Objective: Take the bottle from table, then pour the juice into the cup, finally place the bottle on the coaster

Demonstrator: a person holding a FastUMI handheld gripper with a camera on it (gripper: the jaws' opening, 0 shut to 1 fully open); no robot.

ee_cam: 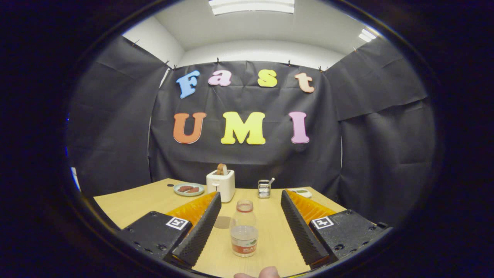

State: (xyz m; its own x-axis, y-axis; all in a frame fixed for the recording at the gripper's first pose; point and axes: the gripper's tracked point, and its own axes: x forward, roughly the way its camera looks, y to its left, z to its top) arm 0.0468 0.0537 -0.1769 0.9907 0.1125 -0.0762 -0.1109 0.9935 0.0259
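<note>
Stage: the task stood at its very start, as far as could be judged; none of the three steps looked done.
Bottle: the bottle [244, 228] stood upright on the tabletop [131, 206], apparently uncapped, with a little pale liquid in its lower part.
Fingers: the gripper [250, 226] was spread wide, its fingers on either side of the bottle and well apart from it, touching nothing.
Coaster: a round brownish coaster [222, 222] lay flat just left of the bottle, bare.
Cup: a small metal cup [264, 189] with something sticking out of it stood beyond the bottle, slightly to its right; whether it was the pouring target could not be told.
Other things: a white toaster [220, 184] and a plate [188, 189] stood beyond the bottle, to its left.
Left to do: grasp, lift, pour, then set the bottle on the coaster.
</note>
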